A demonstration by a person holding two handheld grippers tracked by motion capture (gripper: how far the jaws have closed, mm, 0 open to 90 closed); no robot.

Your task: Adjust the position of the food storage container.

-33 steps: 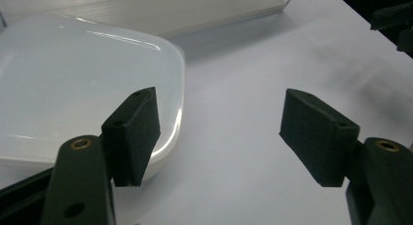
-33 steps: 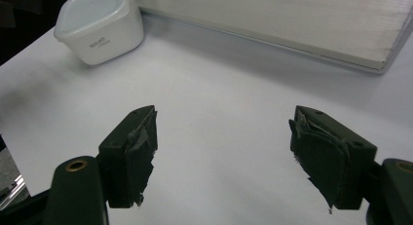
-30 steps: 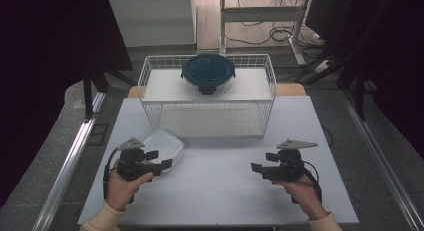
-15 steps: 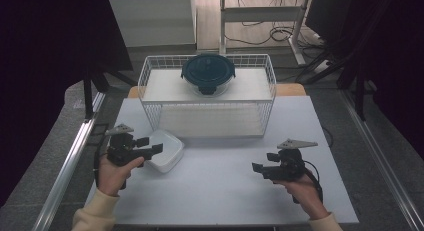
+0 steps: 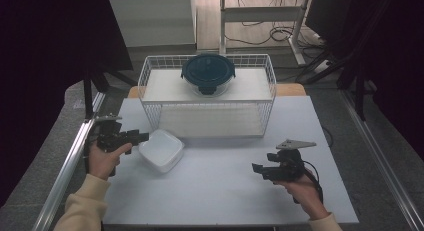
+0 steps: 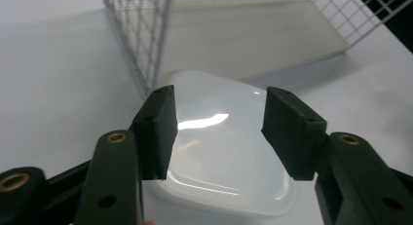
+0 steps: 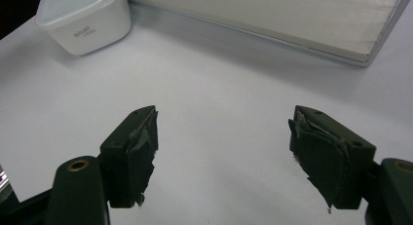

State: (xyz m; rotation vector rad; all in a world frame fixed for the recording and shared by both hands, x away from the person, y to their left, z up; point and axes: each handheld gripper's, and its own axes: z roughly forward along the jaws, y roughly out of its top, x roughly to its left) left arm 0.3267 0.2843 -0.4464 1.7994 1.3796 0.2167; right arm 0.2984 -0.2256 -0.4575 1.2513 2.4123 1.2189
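Left gripper [image 5: 142,137] now sits off the left edge of the white container [image 5: 161,150], at the table's left side. A second ago it was over the container, jaws on it; since then it has backed away leftward and the jaws have just been closing to a middling gap. In the left gripper view the pads [image 6: 157,130] stand apart with nothing pressed between them; the container lid [image 6: 221,147] lies beyond and below, untouched. Reading: container released, set down on the table [image 5: 225,191] just in front of the wire basket [image 5: 207,108], near its left corner

Container itself: same spot as half a second ago, lid on, upright

Basket holds a round dark-lidded bowl [image 5: 207,73] on its upper shelf, unchanged

Right gripper [image 5: 257,169] rests low at the right of the table, well apart from the container, jaws wide and empty; no change across the frames

Judgement: placement of the container looks finished, left hand free for the next pick
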